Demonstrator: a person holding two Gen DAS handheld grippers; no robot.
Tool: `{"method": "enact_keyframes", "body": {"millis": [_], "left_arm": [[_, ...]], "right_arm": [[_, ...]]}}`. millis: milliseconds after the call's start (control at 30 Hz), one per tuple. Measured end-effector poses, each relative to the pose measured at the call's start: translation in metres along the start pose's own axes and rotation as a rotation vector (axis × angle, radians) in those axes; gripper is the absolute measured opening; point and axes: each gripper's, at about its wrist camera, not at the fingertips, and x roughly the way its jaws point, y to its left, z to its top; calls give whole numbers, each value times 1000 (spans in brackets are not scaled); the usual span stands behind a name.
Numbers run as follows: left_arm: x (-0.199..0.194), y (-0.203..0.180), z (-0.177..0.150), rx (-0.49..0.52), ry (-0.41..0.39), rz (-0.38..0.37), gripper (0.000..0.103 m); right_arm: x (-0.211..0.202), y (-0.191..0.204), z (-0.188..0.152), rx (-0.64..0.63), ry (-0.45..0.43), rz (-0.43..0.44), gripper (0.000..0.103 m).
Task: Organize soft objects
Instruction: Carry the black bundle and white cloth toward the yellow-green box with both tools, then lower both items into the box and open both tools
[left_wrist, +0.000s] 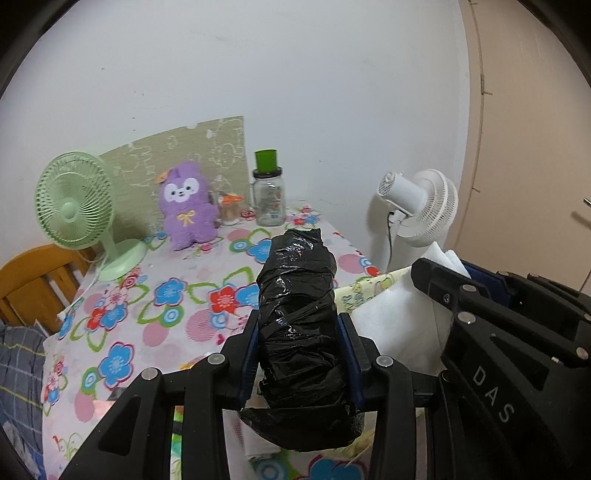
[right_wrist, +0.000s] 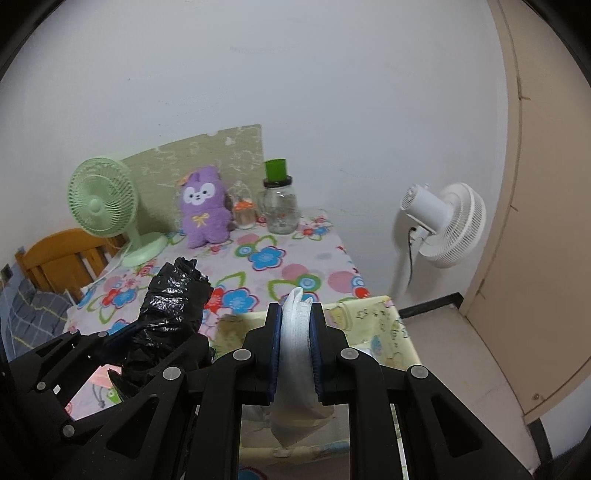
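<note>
Two claws: you hold both above the floral desk.
Your left claw: clamped on black plastic bundle.
Your right claw: clamped on white cloth.

Your right gripper, bottom centre, clamps a white folded cloth | your left gripper, lower left, clamps a black plastic bundle | beyond: flowered table cover, purple plush and green fan centre-left, glass jar centre, white fan right.
</note>
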Motion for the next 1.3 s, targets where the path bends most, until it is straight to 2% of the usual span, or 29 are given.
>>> {"method": "enact_keyframes", "body": {"millis": [400,500,533,600,633,667,700,733,767,833,900,967,1100,1167,1300], "left_arm": [[38,-20,3,11,74,-50,40],[48,-22,1,6,97,-59,43],[52,-23,0,4,107,-61,45],[56,-23,-1,-8,111,-59,59],[59,-24,-2,-6,117,-59,70],[60,-25,-3,-3,117,-57,75],[60,-26,-4,-1,114,-51,76],[60,-27,-5,6,109,-45,78],[60,-27,-6,8,105,-42,83],[61,-26,-6,5,104,-40,87],[61,-25,-7,-3,106,-37,88],[60,-23,-7,-8,109,-40,90],[57,-19,-9,-21,113,-43,95],[53,-17,-10,-25,113,-37,100],[44,-12,-10,-25,97,-22,101]], "right_arm": [[32,-26,-2,34,56,-51,18],[40,-29,-4,38,75,-54,18],[43,-30,-5,43,81,-49,18],[47,-32,-7,49,93,-47,18],[49,-33,-8,54,97,-50,21],[51,-35,-9,59,104,-53,23],[54,-36,-10,65,114,-56,25],[55,-37,-11,70,121,-56,32],[57,-39,-12,78,132,-57,45],[58,-43,-15,106,139,-54,61],[56,-45,-16,126,132,-46,64],[54,-42,-16,112,132,-51,72],[48,-37,-18,87,123,-52,75],[45,-35,-19,82,120,-56,80],[38,-31,-20,82,106,-67,85]]}}
